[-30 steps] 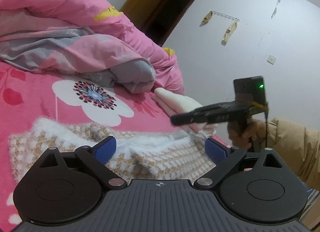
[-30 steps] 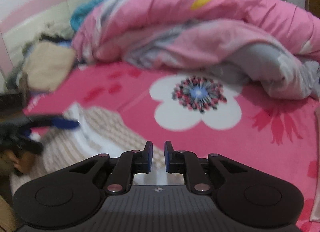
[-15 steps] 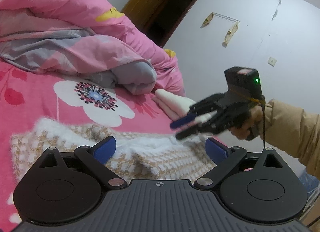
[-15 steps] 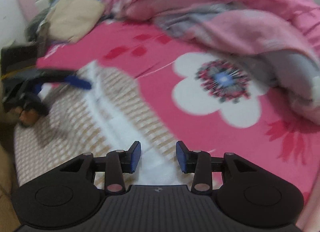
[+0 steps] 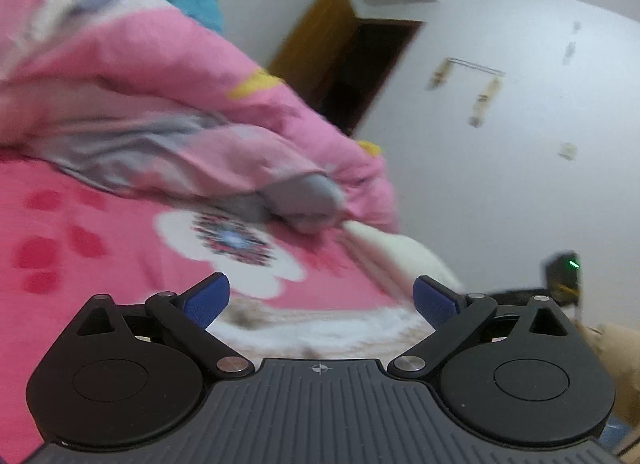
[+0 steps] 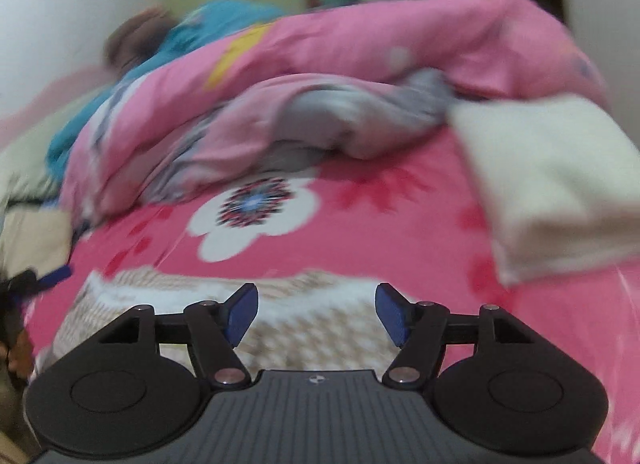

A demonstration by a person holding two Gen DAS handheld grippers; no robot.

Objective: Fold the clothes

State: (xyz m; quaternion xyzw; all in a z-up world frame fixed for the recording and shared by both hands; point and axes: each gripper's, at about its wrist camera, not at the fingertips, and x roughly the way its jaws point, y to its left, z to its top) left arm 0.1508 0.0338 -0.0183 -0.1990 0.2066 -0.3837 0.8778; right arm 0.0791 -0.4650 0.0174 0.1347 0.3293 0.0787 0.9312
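A beige-and-white knitted garment (image 6: 312, 328) lies flat on the pink flowered bed sheet (image 6: 400, 240); in the left wrist view it (image 5: 320, 328) shows just past the fingers. My left gripper (image 5: 321, 300) is open and empty above its near edge. My right gripper (image 6: 316, 314) is open and empty above the garment. The right gripper's body shows at the right edge of the left wrist view (image 5: 560, 284); the left gripper's blue fingertip (image 6: 56, 276) shows at the left of the right wrist view. Both views are blurred.
A bunched pink and grey quilt (image 5: 160, 120) lies across the back of the bed. A folded cream garment (image 6: 552, 184) lies on the sheet at the right, also in the left wrist view (image 5: 400, 256). A doorway (image 5: 360, 72) is in the white wall.
The right gripper opened from nearly shut to wide and swung to face the quilt. The left gripper tilted up and back, so less of the knitted garment shows.
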